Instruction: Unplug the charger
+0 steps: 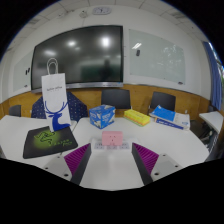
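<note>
My tool (111, 160) hangs spread wide, pinching nothing, over the white tabletop (110, 172). At twelve o'clock, just ahead of the pads, lies one pale block (110, 142) that I take for the charger, long axis crosswise; its plug is too small to make out. Beyond: one blue box (102, 116), one yellow item (138, 117), one paper bag (55, 98) at ten o'clock.
</note>
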`<state>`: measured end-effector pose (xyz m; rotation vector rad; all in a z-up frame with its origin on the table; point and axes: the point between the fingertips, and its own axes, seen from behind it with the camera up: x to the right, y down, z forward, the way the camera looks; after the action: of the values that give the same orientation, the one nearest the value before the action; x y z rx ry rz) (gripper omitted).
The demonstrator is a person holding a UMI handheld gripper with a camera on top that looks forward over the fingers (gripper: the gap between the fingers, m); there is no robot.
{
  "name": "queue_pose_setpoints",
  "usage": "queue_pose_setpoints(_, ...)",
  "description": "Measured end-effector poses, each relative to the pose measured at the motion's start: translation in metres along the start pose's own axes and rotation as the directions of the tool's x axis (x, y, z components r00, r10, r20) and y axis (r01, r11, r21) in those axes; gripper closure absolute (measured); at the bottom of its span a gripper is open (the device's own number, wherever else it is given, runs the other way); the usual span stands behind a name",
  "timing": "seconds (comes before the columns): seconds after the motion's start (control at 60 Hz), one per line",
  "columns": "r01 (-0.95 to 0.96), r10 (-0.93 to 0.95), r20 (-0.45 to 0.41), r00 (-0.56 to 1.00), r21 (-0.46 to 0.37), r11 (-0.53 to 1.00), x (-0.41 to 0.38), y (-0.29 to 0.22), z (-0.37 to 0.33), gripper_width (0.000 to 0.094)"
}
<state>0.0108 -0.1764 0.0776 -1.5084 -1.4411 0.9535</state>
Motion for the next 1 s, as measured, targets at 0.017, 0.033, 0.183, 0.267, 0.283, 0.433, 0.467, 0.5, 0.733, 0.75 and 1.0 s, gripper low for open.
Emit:
queue_pose_setpoints(0.017,-0.003,0.003,0.004,1.000,0.000,1.000,0.000,0.000,0.006,0.0084)
queue_pose_setpoints(0.033,-0.006,0.006,0.008,1.000,0.000,1.000,-0.001,0.000,0.012,0.0081)
queue_pose_setpoints(0.183,-0.005,0.005,0.003,1.000,0.000,1.000,0.000,0.006,0.065,0.0080)
queue_pose_setpoints(0.267,-0.015,0.015,0.006,1.000,-0.005,1.000,0.000,0.008,0.089,0.0085)
queue_pose_setpoints(0.283,-0.015,0.015,0.007,1.000,-0.006,1.000,-0.001,0.009,0.093,0.0085)
queue_pose_setpoints(0.433,-0.011,0.011,0.018,1.000,0.004,1.000,-0.003,0.005,0.119,0.0084)
queue_pose_setpoints(0.467,-0.010,0.010,0.024,1.000,0.004,1.000,-0.005,0.004,0.122,0.0083)
queue_pose_setpoints(0.5,-0.011,0.011,0.028,1.000,0.004,1.000,-0.006,0.004,0.125,0.0084)
queue_pose_setpoints(0.733,-0.037,0.037,-0.007,0.999,-0.013,0.999,0.002,0.003,0.134,0.0400)
queue_pose_setpoints(0.75,-0.033,0.033,-0.010,0.999,-0.015,0.999,0.002,0.004,0.134,0.0414)
queue_pose_setpoints(1.0,-0.055,0.055,0.004,0.998,-0.045,0.997,0.003,0.002,0.136,0.0487)
